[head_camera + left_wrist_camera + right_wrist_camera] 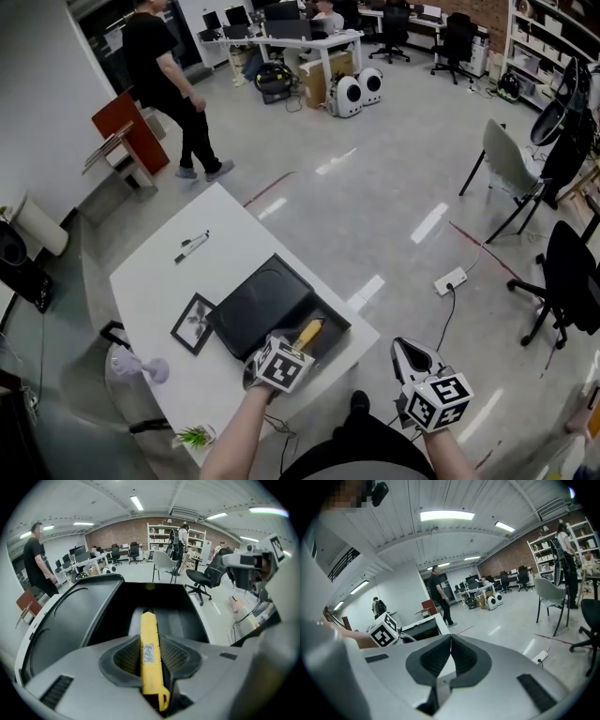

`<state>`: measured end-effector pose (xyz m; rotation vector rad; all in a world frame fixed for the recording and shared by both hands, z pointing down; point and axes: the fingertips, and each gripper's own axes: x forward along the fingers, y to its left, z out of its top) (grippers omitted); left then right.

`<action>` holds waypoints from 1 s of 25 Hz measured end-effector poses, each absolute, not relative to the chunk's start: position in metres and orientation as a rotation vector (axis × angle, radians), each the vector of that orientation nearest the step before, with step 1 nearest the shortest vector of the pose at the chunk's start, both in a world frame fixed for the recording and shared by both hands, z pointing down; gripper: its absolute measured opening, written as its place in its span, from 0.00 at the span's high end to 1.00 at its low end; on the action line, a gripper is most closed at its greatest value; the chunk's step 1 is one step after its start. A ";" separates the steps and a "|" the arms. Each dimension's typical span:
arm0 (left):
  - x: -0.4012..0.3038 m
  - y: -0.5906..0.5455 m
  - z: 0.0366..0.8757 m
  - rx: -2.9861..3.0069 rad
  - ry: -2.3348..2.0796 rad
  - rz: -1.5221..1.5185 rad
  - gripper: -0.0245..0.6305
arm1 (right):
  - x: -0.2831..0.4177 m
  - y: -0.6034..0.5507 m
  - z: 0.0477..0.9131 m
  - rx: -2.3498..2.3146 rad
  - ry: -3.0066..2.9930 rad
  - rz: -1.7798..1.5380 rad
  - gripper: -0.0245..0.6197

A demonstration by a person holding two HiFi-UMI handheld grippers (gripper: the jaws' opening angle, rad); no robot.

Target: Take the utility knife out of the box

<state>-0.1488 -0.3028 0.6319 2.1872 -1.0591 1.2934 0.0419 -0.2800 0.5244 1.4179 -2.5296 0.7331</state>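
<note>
The fingers (125, 658) of the left gripper (151, 640) were clamped on the yellow utility knife (150, 656) (gripped toward its near end), which pointed into the open black box (70, 616) on the white counter (159, 281). The right gripper (450, 639) hung beside the counter, fingers pressed together on nothing.

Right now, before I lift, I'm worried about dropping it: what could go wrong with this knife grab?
The left gripper grips the utility knife lengthwise, so it may slide out. Its front end points into the black box and could catch the wall on lifting.
</note>
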 end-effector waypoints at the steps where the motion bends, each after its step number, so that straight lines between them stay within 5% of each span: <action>1: -0.149 -0.303 0.632 2.194 -1.063 1.301 0.77 | 0.041 -0.280 0.524 1.413 -2.531 0.730 0.96; 25: -0.166 -0.284 0.574 2.213 -1.290 1.164 0.78 | 0.006 -0.259 0.514 1.284 -2.581 0.674 0.96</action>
